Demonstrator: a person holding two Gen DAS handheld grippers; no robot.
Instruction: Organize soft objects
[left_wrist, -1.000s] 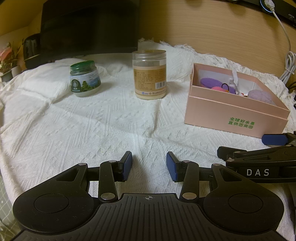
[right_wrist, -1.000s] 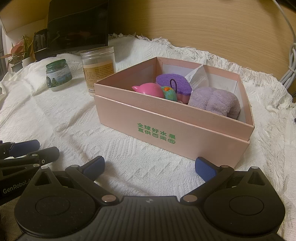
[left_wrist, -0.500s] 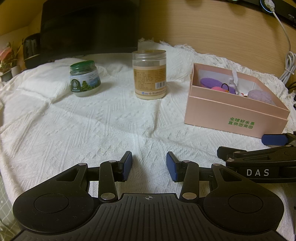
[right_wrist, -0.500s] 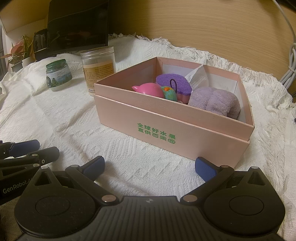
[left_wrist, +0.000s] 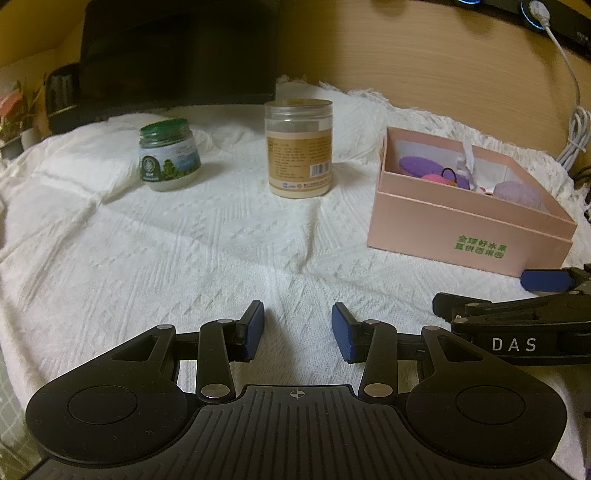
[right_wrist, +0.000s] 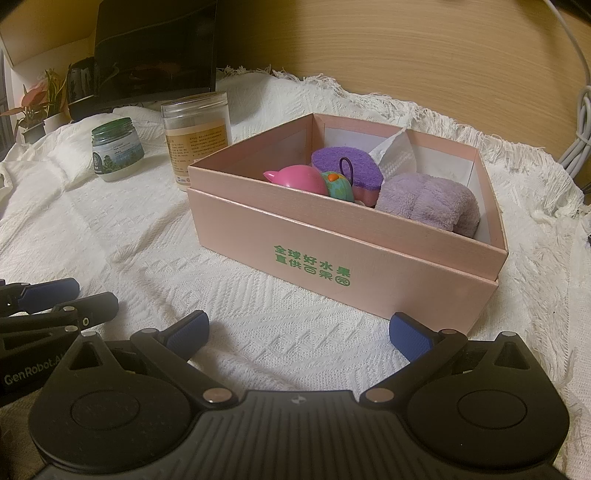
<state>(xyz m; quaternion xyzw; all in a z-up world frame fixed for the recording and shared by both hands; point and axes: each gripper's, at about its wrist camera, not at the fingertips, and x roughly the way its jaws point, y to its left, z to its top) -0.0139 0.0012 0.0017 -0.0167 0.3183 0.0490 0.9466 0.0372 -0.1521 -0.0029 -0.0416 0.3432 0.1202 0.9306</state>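
**White cloth bare, soft items boxed — likely done or idle**

Left gripper (left_wrist: 297, 334) half-spread, empty; right gripper (right_wrist: 298, 333) wide, empty, both low over the white cloth (left_wrist: 184, 258). Beyond: pink box (right_wrist: 343, 254) holding purple towel (right_wrist: 430, 201), sponge (right_wrist: 347, 168), pink toy (right_wrist: 301, 178). Far left: two jars, not soft. Next move: probably just confirm nothing remains.

Ahead of my right jaws sits the open pink cardboard box (right_wrist: 328, 254), one corner turned toward me, green printed characters on its near wall. Inside, nearest my right-hand pad's side, a folded lilac plush towel (right_wrist: 430, 201) fills the corner. Left of it a purple sponge (right_wrist: 345, 164) with a dark hair tie (right_wrist: 346, 167) on top lies flat, a pink plastic toy (right_wrist: 301, 178) and a small teal ball (right_wrist: 338, 186) touching in front. White tissue (right_wrist: 393, 153) pokes up behind.
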